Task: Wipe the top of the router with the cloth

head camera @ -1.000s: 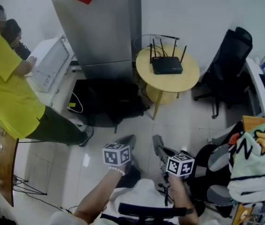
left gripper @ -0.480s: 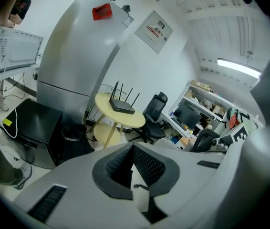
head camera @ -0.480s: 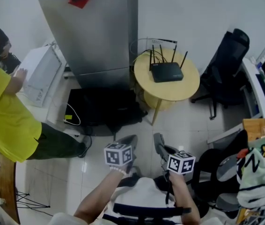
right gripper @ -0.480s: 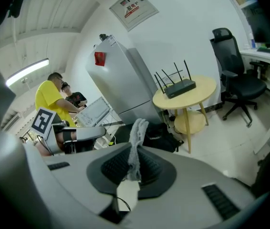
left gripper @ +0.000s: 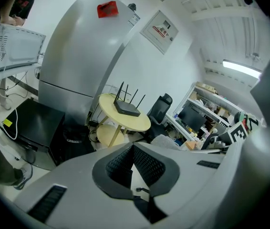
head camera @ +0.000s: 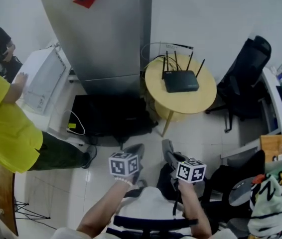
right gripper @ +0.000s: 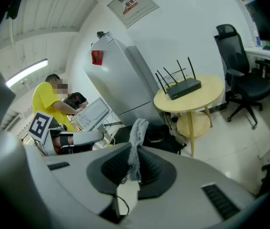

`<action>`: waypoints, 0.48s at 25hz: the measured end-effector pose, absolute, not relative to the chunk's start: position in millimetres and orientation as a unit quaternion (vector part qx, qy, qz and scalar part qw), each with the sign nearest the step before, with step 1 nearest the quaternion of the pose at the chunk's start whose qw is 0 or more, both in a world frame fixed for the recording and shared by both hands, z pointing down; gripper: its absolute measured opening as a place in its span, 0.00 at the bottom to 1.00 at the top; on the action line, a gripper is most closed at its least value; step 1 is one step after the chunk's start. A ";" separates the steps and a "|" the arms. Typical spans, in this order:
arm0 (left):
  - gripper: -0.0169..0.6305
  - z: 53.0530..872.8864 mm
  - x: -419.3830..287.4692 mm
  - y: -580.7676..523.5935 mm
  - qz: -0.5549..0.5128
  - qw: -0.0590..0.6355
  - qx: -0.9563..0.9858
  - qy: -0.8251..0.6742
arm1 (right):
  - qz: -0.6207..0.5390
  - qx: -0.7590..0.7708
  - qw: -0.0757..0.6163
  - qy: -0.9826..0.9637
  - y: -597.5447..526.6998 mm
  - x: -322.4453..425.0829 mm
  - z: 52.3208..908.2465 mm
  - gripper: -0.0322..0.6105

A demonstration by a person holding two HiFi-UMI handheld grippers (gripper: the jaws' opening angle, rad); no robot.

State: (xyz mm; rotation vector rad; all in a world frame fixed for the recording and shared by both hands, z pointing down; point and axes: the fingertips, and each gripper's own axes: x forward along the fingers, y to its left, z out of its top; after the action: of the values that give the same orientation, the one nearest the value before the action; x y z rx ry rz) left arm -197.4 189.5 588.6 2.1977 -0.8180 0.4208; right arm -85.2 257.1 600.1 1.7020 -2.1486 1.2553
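Note:
A black router [head camera: 181, 80] with several upright antennas rests on a round yellow table [head camera: 203, 94] across the room. It also shows in the left gripper view, router [left gripper: 127, 109] on the table [left gripper: 136, 123], and in the right gripper view, router [right gripper: 185, 88] on the table [right gripper: 206, 98]. My right gripper [right gripper: 135, 152] is shut on a grey cloth [right gripper: 138, 130] that sticks up past its jaws. My left gripper [left gripper: 131, 148] is shut with nothing in it. Both grippers, left [head camera: 136, 150] and right [head camera: 167, 151], are held low near my body, well short of the table.
A tall grey cabinet [head camera: 101, 29] stands left of the table, with a black case [head camera: 108, 116] on the floor before it. A person in a yellow shirt [head camera: 1, 113] works at a white machine [head camera: 41, 81] at left. A black office chair [head camera: 243, 78] stands right of the table.
The view has shifted, so the table and router sit slightly further right. The person in yellow is further left in frame. Both grippers have stayed almost where they were.

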 end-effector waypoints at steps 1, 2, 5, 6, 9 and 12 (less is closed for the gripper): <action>0.02 588.4 -193.9 182.4 0.164 0.369 0.857 -0.322 | 0.415 0.561 0.062 -0.714 247.8 -81.2 600.4 0.11; 0.02 588.3 -190.1 174.7 0.164 0.367 0.856 -0.325 | 0.414 0.558 0.060 -0.716 237.8 -77.0 600.3 0.11; 0.02 588.8 -175.3 147.9 0.165 0.365 0.852 -0.338 | 0.416 0.548 0.055 -0.723 203.8 -60.7 599.0 0.11; 0.02 587.9 -168.3 138.4 0.164 0.364 0.851 -0.342 | 0.418 0.546 0.052 -0.724 191.9 -53.2 598.2 0.11; 0.02 584.8 -141.7 111.3 0.162 0.362 0.849 -0.349 | 0.417 0.539 0.051 -0.730 156.6 -27.1 593.9 0.11; 0.02 581.2 -113.6 84.8 0.163 0.362 0.845 -0.358 | 0.415 0.528 0.059 -0.738 124.0 0.9 595.2 0.11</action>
State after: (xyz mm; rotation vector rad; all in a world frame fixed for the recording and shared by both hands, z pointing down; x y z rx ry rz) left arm -113.6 84.8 581.2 2.1777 -0.9219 0.4192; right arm 0.9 124.0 595.2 1.6006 -2.2357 1.2586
